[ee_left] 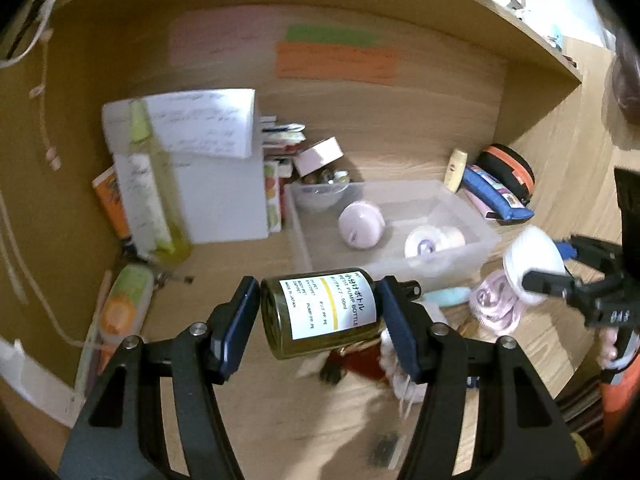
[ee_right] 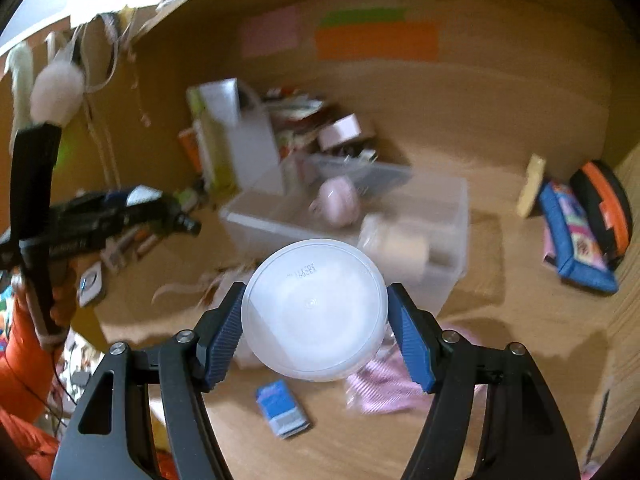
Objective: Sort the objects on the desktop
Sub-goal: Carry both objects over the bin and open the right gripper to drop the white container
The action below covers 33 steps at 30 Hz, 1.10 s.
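My left gripper is shut on a dark olive pump bottle with a white label. The bottle lies sideways between the blue pads, lifted above the wooden desk. My right gripper is shut on a round white jar, whose base faces the camera. The left wrist view shows the same jar at the right, held up by the right gripper. Just beyond both stands a clear plastic bin. It holds a pink round item and another white jar.
A tall yellow-green bottle, a white box and books stand at the back left. A blue pouch and a black-orange case lie back right. Below the grippers are pink cloth and a small blue box. An orange sleeve shows at the left.
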Each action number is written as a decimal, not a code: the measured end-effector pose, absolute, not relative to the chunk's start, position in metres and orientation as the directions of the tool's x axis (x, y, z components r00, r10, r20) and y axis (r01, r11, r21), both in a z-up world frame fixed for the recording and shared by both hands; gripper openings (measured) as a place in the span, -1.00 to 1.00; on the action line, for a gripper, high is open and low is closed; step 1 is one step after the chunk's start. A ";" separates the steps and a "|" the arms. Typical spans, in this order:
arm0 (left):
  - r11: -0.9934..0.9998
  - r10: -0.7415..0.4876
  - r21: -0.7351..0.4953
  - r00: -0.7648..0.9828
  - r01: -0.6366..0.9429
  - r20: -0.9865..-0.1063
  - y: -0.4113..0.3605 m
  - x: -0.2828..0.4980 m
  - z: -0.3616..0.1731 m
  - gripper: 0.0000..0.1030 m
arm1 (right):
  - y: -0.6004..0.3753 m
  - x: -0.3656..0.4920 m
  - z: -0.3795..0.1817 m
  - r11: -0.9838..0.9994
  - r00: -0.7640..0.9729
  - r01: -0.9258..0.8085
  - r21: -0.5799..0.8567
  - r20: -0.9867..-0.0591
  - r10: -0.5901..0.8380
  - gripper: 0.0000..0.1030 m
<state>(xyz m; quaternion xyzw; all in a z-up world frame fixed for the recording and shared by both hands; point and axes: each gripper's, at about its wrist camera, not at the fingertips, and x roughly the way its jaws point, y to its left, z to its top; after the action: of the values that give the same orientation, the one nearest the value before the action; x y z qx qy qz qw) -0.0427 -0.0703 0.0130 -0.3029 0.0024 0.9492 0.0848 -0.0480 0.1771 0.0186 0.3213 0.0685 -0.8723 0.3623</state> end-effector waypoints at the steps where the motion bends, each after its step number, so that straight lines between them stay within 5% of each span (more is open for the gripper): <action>1: -0.985 0.162 -0.045 -0.801 -0.167 -0.577 -0.067 -0.046 0.014 0.18 | 0.179 -0.053 0.021 -0.734 -0.539 0.670 0.115 -0.605 -0.586 0.29; 15: -0.977 0.196 -0.050 -0.779 -0.207 -0.595 -0.043 -0.105 0.015 0.18 | 0.175 -0.133 0.022 -0.794 -0.570 0.589 0.150 -0.620 -0.539 0.29; 33: -0.969 0.207 -0.062 -0.657 -0.238 -0.724 -0.028 -0.180 -0.030 0.18 | 0.120 -0.213 -0.014 -0.833 -0.535 0.547 0.084 -0.730 -0.425 0.29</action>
<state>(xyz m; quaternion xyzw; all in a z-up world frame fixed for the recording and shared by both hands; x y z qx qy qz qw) -0.1799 -0.0282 -0.0295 -0.3954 0.0194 0.9101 0.1224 -0.2130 0.1204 -0.0137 0.3935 0.0772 -0.8728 0.2784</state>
